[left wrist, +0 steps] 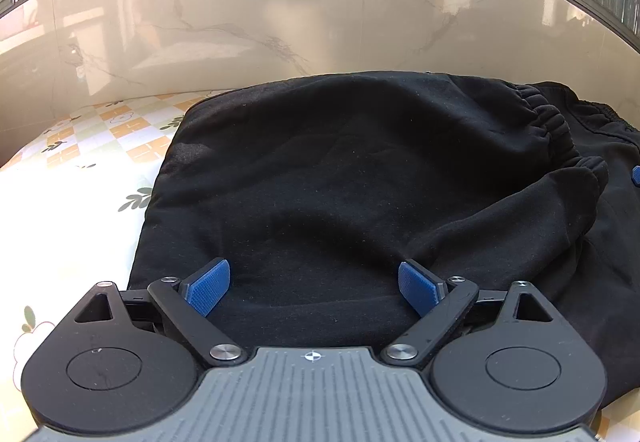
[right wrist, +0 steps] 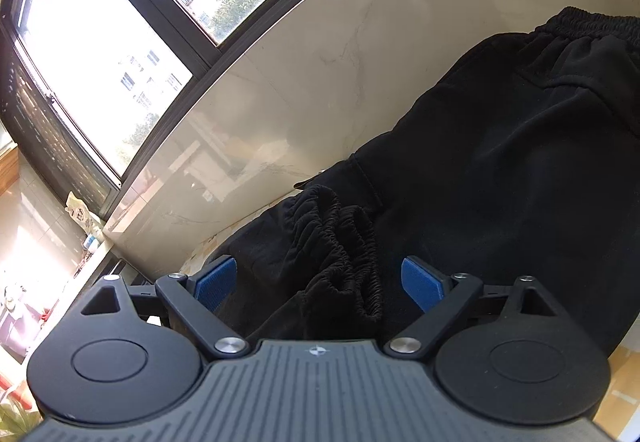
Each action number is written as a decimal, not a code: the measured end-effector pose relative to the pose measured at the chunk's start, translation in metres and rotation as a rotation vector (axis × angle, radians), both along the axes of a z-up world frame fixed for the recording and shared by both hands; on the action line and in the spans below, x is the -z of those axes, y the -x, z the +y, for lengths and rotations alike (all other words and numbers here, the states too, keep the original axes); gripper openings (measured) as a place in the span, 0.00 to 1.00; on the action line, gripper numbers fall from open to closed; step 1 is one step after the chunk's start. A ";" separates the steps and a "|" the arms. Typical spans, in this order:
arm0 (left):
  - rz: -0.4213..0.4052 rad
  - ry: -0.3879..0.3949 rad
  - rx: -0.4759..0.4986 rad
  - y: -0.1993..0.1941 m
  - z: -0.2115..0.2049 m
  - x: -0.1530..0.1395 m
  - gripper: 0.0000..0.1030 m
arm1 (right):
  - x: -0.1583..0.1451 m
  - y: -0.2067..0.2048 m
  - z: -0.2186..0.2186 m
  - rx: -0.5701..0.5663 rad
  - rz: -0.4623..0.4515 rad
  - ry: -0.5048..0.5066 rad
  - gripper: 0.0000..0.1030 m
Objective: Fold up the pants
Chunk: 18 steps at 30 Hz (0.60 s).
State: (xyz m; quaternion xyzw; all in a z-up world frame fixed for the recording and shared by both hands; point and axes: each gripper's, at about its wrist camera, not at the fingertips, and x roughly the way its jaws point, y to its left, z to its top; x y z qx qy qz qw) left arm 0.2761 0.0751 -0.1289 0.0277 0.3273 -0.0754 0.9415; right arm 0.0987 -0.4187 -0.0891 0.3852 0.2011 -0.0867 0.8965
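Note:
Black pants (left wrist: 360,177) lie folded over on a patterned cloth-covered surface (left wrist: 80,169), with their gathered leg cuffs (left wrist: 560,125) at the right. My left gripper (left wrist: 314,284) stands open just above the near edge of the fabric, its blue pads (left wrist: 208,288) spread wide and gripping nothing. In the right wrist view the same pants (right wrist: 500,161) fill the right side, with the elastic waistband (right wrist: 592,23) far off. My right gripper (right wrist: 318,282) is open too, and the bunched cuffs (right wrist: 344,242) lie between and just beyond its blue pads (right wrist: 422,282) without being pinched.
A glossy marble wall (left wrist: 280,9) rises right behind the pants, with a dark-framed window (right wrist: 120,41) above it. A sill with small items (right wrist: 86,226) runs at the left of the right wrist view. A blue pad (left wrist: 636,175) of the other gripper peeks in at the left view's right edge.

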 end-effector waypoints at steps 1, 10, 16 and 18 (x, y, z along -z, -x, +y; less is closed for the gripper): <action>-0.001 0.001 -0.001 0.000 0.000 0.000 0.90 | 0.001 -0.002 -0.001 0.005 0.013 -0.006 0.89; -0.003 0.000 -0.002 0.001 -0.001 0.001 0.91 | 0.011 -0.014 -0.004 0.051 0.134 -0.024 0.89; -0.004 0.000 -0.001 0.001 0.000 0.001 0.91 | 0.016 -0.019 -0.002 0.077 0.213 -0.010 0.93; -0.003 0.001 -0.001 0.001 0.000 0.001 0.92 | 0.016 -0.022 0.000 0.085 0.236 0.002 0.96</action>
